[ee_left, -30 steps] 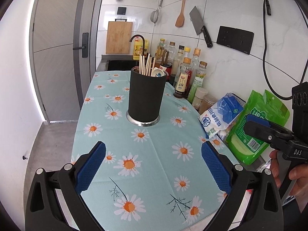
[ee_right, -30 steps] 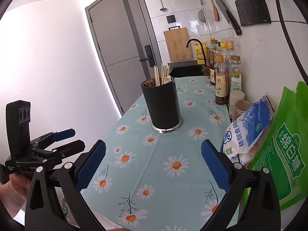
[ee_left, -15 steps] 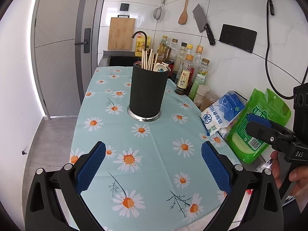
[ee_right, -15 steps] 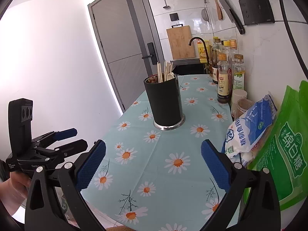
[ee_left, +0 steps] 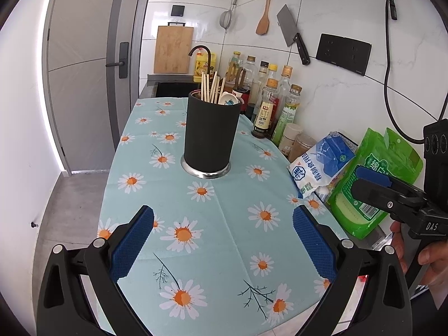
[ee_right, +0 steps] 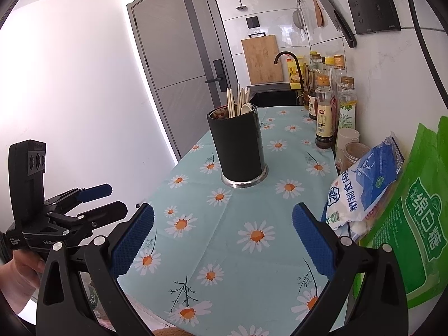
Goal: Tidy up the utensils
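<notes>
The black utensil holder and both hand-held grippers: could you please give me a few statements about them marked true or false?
1. The black utensil holder stands upright on the daisy tablecloth. True.
2. The holder is empty. False: chopsticks and a white spoon stick out of it.
3. The left hand-held gripper is open and holds nothing. True.
4. The right hand-held gripper is clamped on the holder. False: it is open, well short of it.
5. A cleaver hangs on the wall. True.
</notes>
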The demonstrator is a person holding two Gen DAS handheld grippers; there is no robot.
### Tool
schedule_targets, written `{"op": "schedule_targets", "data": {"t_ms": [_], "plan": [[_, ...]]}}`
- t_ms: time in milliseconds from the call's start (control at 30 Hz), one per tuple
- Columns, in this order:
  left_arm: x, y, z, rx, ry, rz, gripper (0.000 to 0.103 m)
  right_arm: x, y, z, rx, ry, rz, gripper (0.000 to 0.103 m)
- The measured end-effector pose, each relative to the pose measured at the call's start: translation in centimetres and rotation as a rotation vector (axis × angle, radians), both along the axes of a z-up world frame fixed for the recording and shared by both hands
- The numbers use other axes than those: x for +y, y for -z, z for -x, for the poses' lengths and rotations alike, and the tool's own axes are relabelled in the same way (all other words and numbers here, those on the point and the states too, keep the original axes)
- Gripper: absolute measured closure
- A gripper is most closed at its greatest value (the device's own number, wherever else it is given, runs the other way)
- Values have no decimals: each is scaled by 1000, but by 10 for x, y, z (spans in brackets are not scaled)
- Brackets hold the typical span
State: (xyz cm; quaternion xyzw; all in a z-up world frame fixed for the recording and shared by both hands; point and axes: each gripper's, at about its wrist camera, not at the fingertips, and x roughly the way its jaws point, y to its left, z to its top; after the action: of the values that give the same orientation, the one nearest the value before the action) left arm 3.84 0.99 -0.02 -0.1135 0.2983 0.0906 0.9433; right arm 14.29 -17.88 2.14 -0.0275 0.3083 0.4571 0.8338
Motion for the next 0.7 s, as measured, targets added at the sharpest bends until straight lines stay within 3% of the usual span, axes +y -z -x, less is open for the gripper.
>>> {"op": "schedule_targets", "data": {"t_ms": [700], "plan": [[-3,3,-1,13,13,-6,7,-1,6,3,10,8,3,5]]}}
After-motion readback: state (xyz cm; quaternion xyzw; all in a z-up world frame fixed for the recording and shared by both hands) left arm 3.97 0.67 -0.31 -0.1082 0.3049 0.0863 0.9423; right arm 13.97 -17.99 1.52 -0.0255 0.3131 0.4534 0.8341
